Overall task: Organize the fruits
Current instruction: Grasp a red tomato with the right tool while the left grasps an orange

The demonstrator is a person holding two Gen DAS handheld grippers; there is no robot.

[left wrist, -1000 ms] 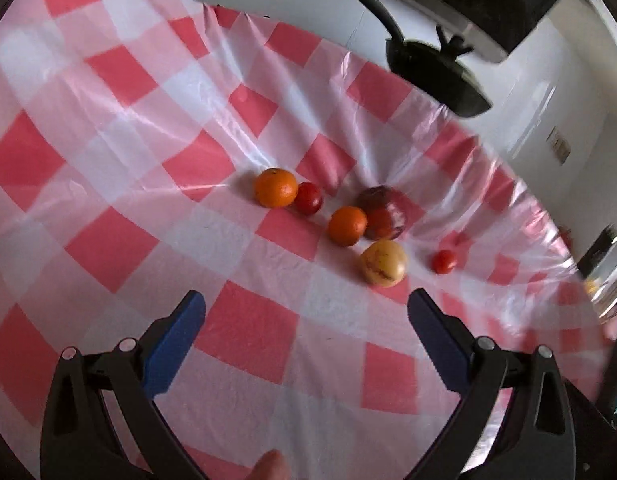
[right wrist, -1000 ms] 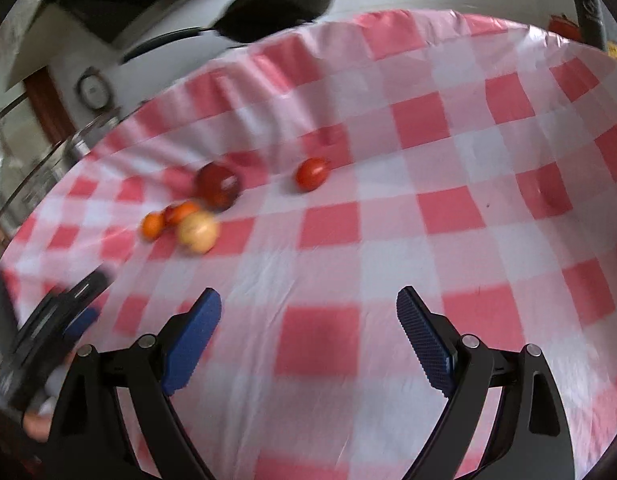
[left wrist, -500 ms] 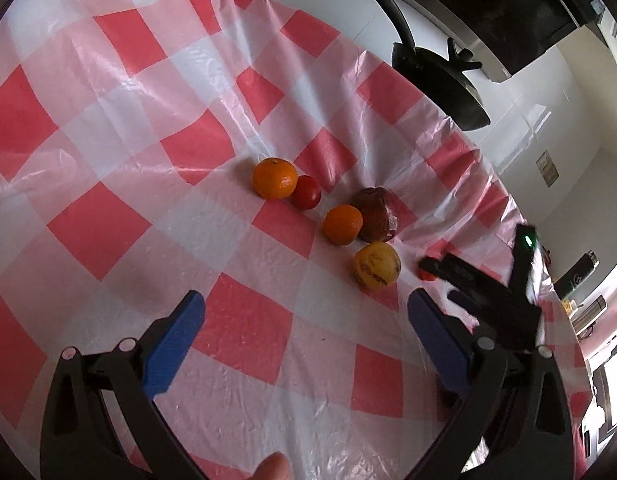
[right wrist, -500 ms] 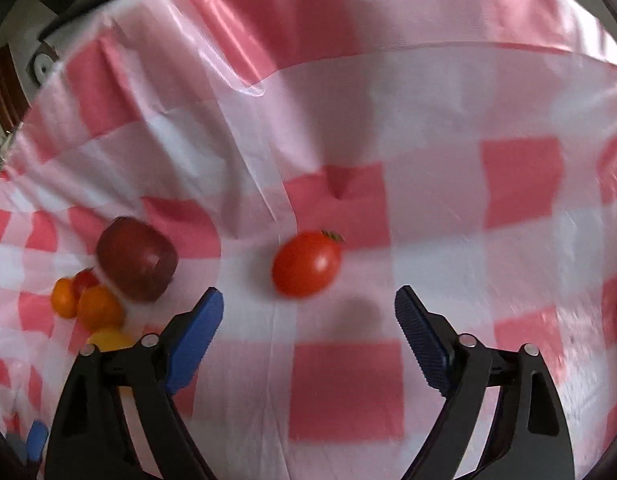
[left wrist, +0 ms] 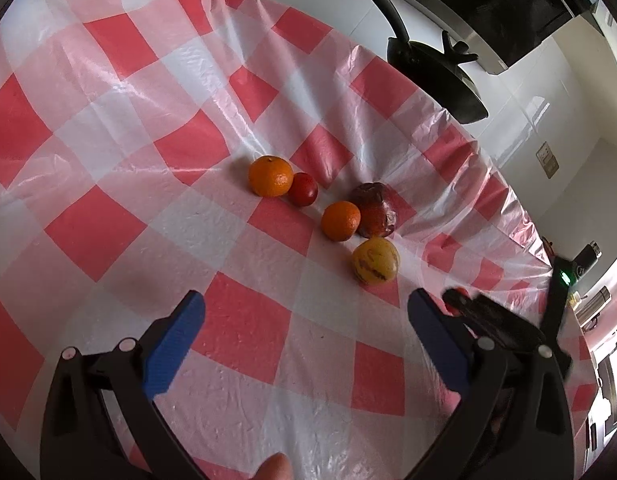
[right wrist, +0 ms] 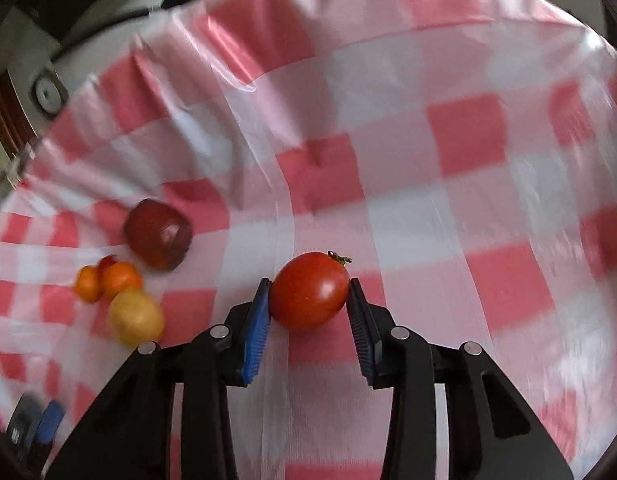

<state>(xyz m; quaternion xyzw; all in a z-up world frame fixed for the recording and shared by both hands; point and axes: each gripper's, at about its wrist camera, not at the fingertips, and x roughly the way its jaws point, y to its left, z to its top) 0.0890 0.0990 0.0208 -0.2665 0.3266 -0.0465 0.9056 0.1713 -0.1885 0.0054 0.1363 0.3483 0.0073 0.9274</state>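
My right gripper (right wrist: 310, 292) has closed its blue pads on a red tomato (right wrist: 308, 292) on the checked cloth. To its left lie a dark red apple (right wrist: 158, 234), two oranges (right wrist: 120, 278), and a yellow fruit (right wrist: 136, 316). In the left wrist view the same cluster sits ahead: a large orange (left wrist: 270, 176), a small red tomato (left wrist: 303, 189), a second orange (left wrist: 340, 221), the dark apple (left wrist: 375, 210) and the yellow fruit (left wrist: 375, 261). My left gripper (left wrist: 306, 332) is open and empty, short of the cluster.
A red-and-white checked plastic tablecloth (left wrist: 108, 120) covers the table, wrinkled near the far edge. A black pan (left wrist: 436, 76) stands beyond the cloth at the back. The right gripper's body (left wrist: 504, 320) shows at the right in the left wrist view.
My right gripper moved forward to the lone tomato and closed its jaws on it. The left gripper stayed open, shifting only slightly.
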